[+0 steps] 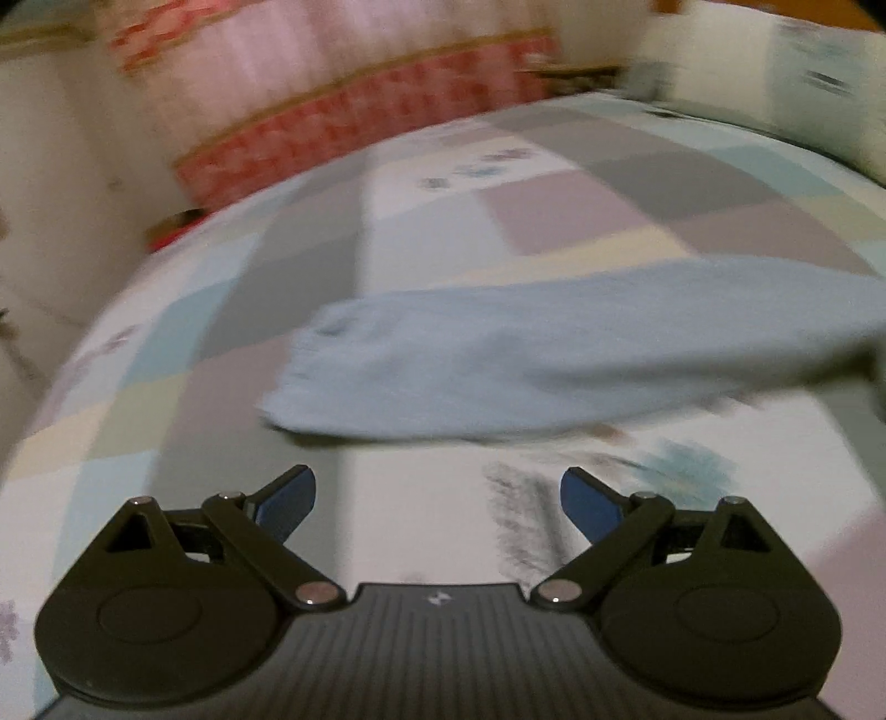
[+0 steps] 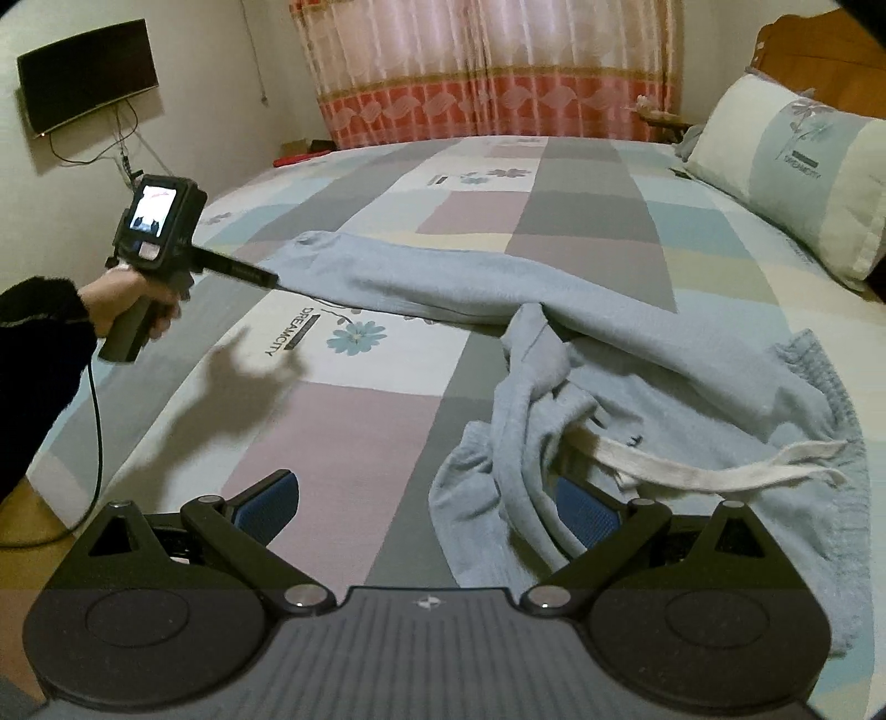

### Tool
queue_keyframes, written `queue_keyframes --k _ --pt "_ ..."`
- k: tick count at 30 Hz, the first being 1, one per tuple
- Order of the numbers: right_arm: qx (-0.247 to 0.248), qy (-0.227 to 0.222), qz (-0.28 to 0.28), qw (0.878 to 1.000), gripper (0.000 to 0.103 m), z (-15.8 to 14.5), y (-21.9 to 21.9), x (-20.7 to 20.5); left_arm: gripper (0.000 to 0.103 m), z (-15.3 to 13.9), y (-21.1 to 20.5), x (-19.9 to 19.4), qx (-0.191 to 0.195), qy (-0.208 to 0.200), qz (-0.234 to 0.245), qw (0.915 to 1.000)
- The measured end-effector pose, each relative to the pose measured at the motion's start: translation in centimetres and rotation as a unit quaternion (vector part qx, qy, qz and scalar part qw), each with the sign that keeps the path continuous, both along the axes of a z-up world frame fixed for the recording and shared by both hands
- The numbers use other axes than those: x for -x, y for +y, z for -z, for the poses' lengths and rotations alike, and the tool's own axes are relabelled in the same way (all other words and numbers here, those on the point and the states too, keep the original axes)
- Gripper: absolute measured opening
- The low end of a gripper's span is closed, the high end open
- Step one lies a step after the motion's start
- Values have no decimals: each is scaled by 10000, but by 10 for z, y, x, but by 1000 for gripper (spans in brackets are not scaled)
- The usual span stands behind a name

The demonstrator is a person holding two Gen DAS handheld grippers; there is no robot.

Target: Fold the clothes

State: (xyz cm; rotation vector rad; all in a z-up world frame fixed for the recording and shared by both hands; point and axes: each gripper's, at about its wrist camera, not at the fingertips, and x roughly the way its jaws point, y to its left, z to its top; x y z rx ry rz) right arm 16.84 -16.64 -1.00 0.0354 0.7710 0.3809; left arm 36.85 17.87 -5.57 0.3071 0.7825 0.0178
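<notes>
Light blue sweatpants (image 2: 637, 354) lie rumpled on the patchwork bed sheet (image 2: 343, 421), one leg stretched to the far left, the waistband with a white drawstring (image 2: 709, 465) at the right. In the blurred left wrist view that leg's cuff (image 1: 343, 365) lies just ahead of my left gripper (image 1: 437, 498), which is open and empty. The left gripper also shows in the right wrist view (image 2: 260, 276), held beside the leg's cuff. My right gripper (image 2: 426, 509) is open, low over the bed, with bunched pant fabric (image 2: 498, 498) between its fingers.
A pillow (image 2: 792, 166) lies at the bed's far right by the wooden headboard (image 2: 819, 50). Pink and red curtains (image 2: 487, 66) hang behind the bed. A wall TV (image 2: 86, 75) is at the left. The bed's left edge drops to the floor.
</notes>
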Motion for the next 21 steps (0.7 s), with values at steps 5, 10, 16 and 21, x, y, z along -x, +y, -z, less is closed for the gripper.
queue_keyframes --k 5,10,16,21 --pt "68 -73 73 9999 102 -4 -12 27 96 13 -59 55 -45 267 938 9952" --pt "-32 -34 261 9996 103 1 -31 41 96 19 -112 102 195 559 1543 9862" --pt "-349 40 390 9986 103 16 -52 47 96 18 -152 129 390 758 1765 9806" --pt "-588 -63 273 9979 102 30 -59 42 96 11 -174 142 548 741 1653 9819"
